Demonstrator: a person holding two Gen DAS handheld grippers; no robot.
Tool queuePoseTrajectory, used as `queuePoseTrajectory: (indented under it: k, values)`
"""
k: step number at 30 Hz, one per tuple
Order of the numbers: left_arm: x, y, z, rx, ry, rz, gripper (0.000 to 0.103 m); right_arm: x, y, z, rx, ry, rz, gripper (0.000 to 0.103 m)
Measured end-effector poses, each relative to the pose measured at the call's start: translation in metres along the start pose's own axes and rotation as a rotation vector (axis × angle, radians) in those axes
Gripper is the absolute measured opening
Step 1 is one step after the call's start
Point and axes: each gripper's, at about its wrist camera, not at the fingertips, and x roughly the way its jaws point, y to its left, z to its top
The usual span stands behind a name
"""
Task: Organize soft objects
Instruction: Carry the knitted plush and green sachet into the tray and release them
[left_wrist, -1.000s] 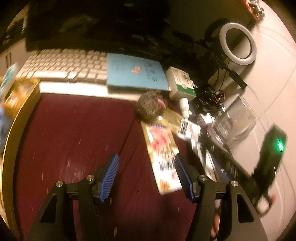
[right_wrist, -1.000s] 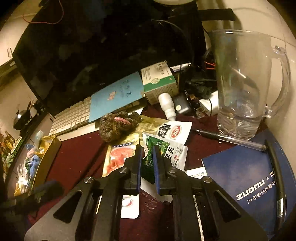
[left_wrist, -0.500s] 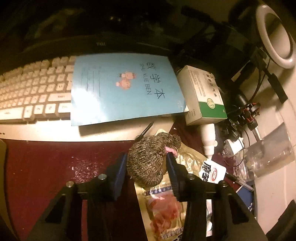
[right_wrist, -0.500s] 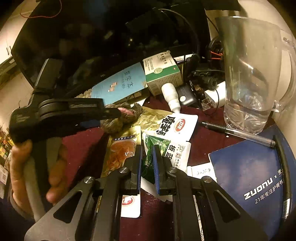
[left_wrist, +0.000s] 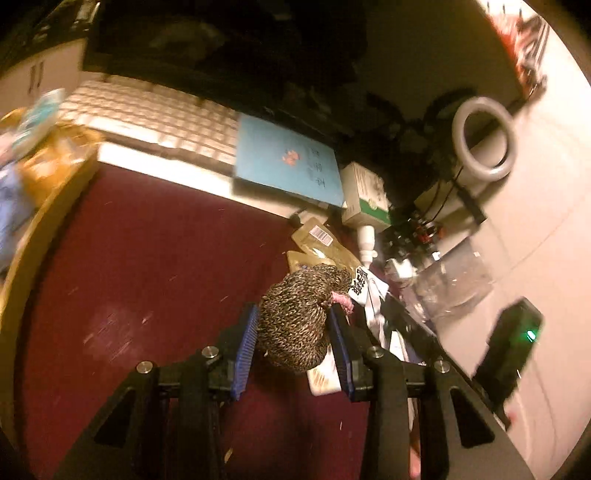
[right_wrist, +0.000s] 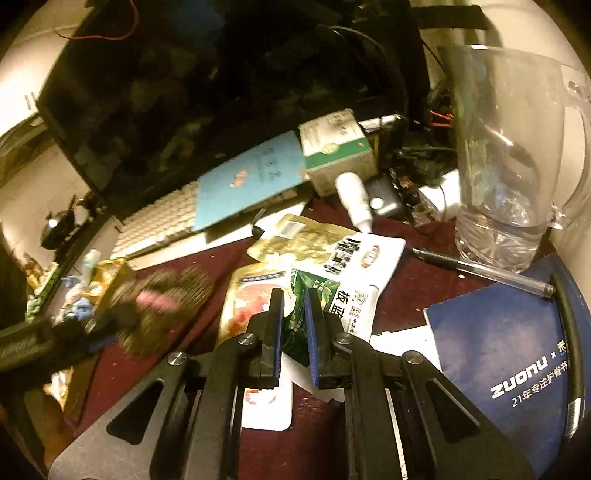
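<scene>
A brown knitted bundle with a pink band (left_wrist: 295, 317) sits between the blue pads of my left gripper (left_wrist: 292, 308), held above the dark red mat (left_wrist: 147, 277). The jaws are closing and both pads press into the bundle's sides. In the right wrist view the same bundle (right_wrist: 162, 306) is a blur at the left, beside a wooden tray (right_wrist: 110, 273) holding soft blue and yellow items. My right gripper (right_wrist: 295, 291) is shut to a narrow slit over a green packet (right_wrist: 295, 325); whether it pinches the packet I cannot tell.
Snack packets (right_wrist: 314, 243) lie mid-mat. Behind them are a white keyboard (left_wrist: 159, 122), a blue notebook (left_wrist: 288, 166), a green-and-white box (left_wrist: 365, 199) and a dark monitor. A glass mug (right_wrist: 506, 166), a pen (right_wrist: 480, 269) and a dark blue booklet (right_wrist: 509, 339) crowd the right.
My left gripper reached forward to the knitted bundle, closed on it, then drew back to the left, lifting it off the packets. The right gripper stayed put and shut.
</scene>
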Motion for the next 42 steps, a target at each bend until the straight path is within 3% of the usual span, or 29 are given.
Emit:
queuePoseTrajectory:
  k: [6, 9, 11, 20, 27, 32, 42]
  values:
    - [-0.054, 0.037, -0.006, -0.086, -0.076, 0.006, 0.038, -0.008, 0.015, 0.000, 0.008, 0.029, 0.059, 0.011]
    - [-0.079, 0.049, -0.007, -0.108, -0.136, 0.025, 0.038, -0.017, 0.042, 0.002, -0.044, 0.016, 0.076, 0.011]
    - [-0.097, 0.058, -0.005, -0.125, -0.177, 0.024, 0.038, -0.019, 0.060, 0.006, -0.058, 0.028, 0.131, 0.011]
    - [-0.163, 0.117, 0.006, -0.232, -0.341, 0.145, 0.038, 0.007, 0.188, 0.014, -0.252, 0.130, 0.349, 0.011]
    - [-0.186, 0.167, 0.024, -0.318, -0.411, 0.187, 0.038, 0.057, 0.287, 0.007, -0.405, 0.233, 0.415, 0.011]
    - [-0.184, 0.193, 0.044, -0.347, -0.408, 0.217, 0.038, 0.094, 0.324, 0.003, -0.436, 0.267, 0.413, 0.011]
    - [-0.153, 0.217, 0.071, -0.328, -0.307, 0.259, 0.038, 0.148, 0.308, -0.006, -0.235, 0.337, 0.402, 0.011]
